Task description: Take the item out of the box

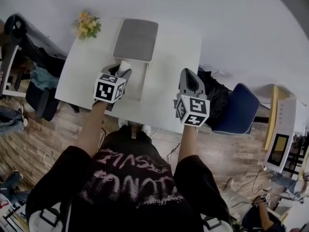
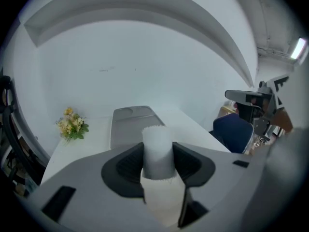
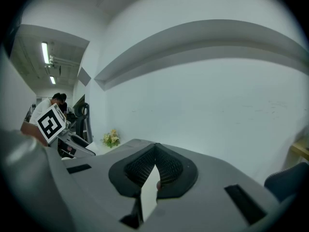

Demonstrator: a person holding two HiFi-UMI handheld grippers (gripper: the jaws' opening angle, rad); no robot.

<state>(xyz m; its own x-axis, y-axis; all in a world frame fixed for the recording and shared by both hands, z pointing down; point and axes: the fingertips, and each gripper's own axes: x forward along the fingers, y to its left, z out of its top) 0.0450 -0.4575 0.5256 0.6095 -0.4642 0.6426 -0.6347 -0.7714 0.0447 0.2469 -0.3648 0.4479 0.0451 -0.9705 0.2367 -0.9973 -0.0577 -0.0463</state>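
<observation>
Packet (image 2: 157, 146), white with a serrated top edge, stands upright between your left gripper's (image 2: 158, 168) jaws, clamped by both pads, over the open white box (image 1: 137, 85) on the table (image 1: 174, 66). Your right gripper (image 3: 155, 153) is closed with nothing in it, off to the box's right.

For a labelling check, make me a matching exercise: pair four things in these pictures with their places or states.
Things: 1 white packet; 2 right gripper; 3 flower bunch; 4 grey lid.
States: A jaws together, nothing between; B table's far left corner; C clamped in left gripper; D lying open behind the box.
Pairs: 1-C; 2-A; 3-B; 4-D.
</observation>
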